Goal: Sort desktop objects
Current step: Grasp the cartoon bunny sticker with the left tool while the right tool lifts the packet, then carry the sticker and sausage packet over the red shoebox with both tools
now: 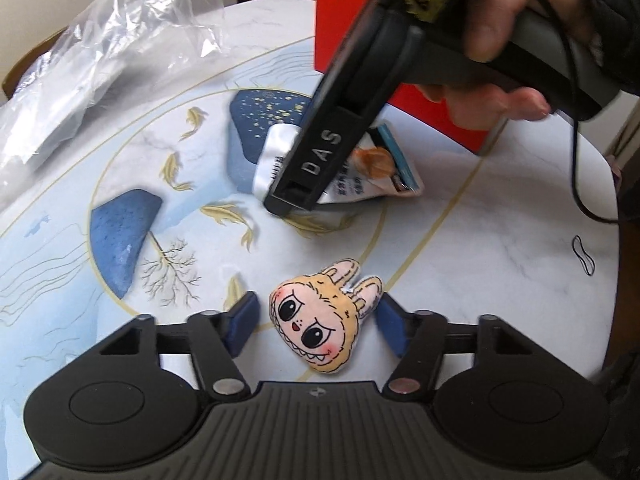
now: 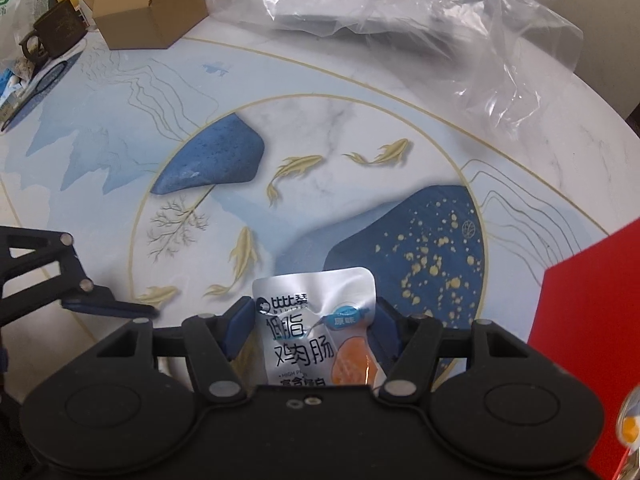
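A small plush monster face (image 1: 326, 322) with rabbit ears lies on the patterned table between the blue pads of my left gripper (image 1: 318, 322), which is open around it. My right gripper (image 2: 312, 326) has its pads against both sides of a silver chicken-sausage packet (image 2: 316, 320). In the left wrist view the right gripper (image 1: 296, 196) points down onto that packet (image 1: 372, 172), held by a hand. The left gripper's finger (image 2: 108, 304) shows at the left edge of the right wrist view.
A red box (image 1: 436, 108) stands behind the packet and also at the right (image 2: 592, 352). A crumpled clear plastic bag (image 1: 100, 60) lies at the far left. A cardboard box (image 2: 148, 4) and a dark mug (image 2: 48, 32) stand at the far side. A black hair tie (image 1: 584, 256) lies near the right edge.
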Motion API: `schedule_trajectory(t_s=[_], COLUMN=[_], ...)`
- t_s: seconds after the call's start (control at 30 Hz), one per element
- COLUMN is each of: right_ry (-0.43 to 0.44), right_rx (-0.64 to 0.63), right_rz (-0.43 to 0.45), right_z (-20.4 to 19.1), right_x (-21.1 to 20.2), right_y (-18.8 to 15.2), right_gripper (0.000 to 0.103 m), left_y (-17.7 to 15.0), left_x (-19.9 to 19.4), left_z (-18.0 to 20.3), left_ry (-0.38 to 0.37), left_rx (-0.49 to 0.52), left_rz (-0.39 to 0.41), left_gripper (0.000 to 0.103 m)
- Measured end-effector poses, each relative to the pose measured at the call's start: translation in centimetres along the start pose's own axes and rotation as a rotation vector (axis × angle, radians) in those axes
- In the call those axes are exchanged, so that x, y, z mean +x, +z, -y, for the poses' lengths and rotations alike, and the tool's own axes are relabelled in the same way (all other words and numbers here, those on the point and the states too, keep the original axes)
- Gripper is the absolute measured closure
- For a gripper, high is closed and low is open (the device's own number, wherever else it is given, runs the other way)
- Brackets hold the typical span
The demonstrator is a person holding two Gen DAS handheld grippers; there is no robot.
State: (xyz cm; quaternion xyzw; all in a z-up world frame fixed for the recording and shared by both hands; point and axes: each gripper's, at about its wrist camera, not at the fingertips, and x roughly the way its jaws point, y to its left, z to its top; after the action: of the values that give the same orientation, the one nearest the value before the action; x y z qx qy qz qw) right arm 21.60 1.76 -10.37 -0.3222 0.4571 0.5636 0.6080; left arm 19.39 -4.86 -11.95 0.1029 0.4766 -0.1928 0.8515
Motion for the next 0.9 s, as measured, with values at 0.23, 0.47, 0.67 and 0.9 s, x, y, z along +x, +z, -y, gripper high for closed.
schedule_trajectory(t_s=[0.23,0.47,0.67,0.9], right_ry=[0.016,0.02,0.019,0.027], right_rx=[0.026,0.049,0.093,0.135], right_rz=[0.015,0.007,0.032,0.084], right_z=[-0.4,-0.9,-1.0,-0.8], right_x=[-1.6,-3.5,-5.9,-9.6], right_y=[-0.9,-2.8,-4.5,-6.4], right_gripper=[0.041,0.041,0.041,0.041], left_y=[0.0,-0.2,-0.2,1.0], left_x=[-0.5,-1.4,-2.5,-4.2], left_z=[0.1,0.2,0.6,1.3], left_ry=[0.006,0.011,-0.001,-0.011], left_rx=[-0.016,-0.035,-0.038,-0.024], left_rz=[0.001,0.011,0.024,0.042], left_gripper=[0.051,0.051,0.051,0.051])
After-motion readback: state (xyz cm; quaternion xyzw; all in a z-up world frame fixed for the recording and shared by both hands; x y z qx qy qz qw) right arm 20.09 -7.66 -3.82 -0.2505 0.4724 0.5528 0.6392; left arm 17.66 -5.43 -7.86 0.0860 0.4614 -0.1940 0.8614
